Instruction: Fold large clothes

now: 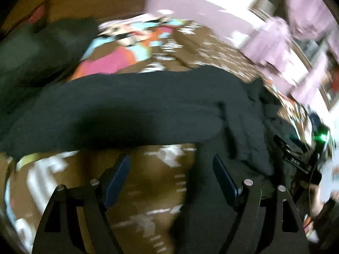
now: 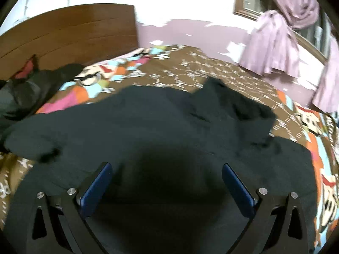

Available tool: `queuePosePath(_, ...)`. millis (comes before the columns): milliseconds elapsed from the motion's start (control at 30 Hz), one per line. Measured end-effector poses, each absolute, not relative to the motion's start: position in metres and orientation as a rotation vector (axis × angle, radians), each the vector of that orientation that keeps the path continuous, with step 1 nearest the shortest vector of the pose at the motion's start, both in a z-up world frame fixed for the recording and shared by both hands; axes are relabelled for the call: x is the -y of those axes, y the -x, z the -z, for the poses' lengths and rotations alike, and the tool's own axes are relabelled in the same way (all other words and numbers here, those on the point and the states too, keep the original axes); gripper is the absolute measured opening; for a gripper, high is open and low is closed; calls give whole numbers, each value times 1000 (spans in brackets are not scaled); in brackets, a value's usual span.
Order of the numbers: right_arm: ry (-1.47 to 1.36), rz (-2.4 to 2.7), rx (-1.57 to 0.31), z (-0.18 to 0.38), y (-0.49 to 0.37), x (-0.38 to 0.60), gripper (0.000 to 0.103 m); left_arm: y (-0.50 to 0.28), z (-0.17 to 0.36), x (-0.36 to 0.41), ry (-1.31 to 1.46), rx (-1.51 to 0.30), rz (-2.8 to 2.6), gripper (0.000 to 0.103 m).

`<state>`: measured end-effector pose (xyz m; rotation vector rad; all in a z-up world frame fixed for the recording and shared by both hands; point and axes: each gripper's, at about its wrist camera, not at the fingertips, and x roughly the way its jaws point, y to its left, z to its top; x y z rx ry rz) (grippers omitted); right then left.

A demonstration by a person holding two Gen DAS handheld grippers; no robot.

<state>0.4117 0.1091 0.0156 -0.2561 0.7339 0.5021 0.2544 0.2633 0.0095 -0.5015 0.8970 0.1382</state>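
While the black garment [image 2: 148,122] lies spread mid-frame over the patterned bedspread [image 2: 211,69], left gripper [image 1: 171,169] and right gripper [image 2: 167,177] gape empty, so the next fold likely needs a fresh edge grasp.

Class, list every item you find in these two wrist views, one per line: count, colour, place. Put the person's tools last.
Large garment: one, black, spread across the bed.
Bedspread: one, brown with bright cartoon patches, under the garment.
Dark clothes pile: one, black-grey, by the headboard.
Headboard: one, brown wood, far left.
Curtains: lilac, far right by the window.
Left claw: one, black with blue pads, open, empty.
Right claw: one, same, open above the garment.
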Motion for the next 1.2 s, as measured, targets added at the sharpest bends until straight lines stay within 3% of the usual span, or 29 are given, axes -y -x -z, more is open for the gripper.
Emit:
queuePosePath(233,330,-560,-709,-6,-406,-146,103,-206,-15,-368,740,-784,-352,77)
queuePosePath(433,311,-530,-755,18,-414,-148,103,-184,19,-424,1033,-657,-457,77)
queuePosePath(800,225,-560,-756,42,-414,-140,103,-182,36,-453,1179,-586,-465,75)
queuePosePath(900,225,-559,-753,42,-414,-142,103,-179,36,-451,1155,-585,-489,51)
queuePosePath(967,222,-560,-754,42,-414,-142,103,-180,37,-449,1140,-589,-498,30)
queuePosePath(1067,222,-561,-755,41,-413,-143,103,-173,30,-445,1118,-523,-487,14)
queuePosePath(1200,245,-560,-780,39,-414,-144,103,-168,1,-429,992,-403,-475,6)
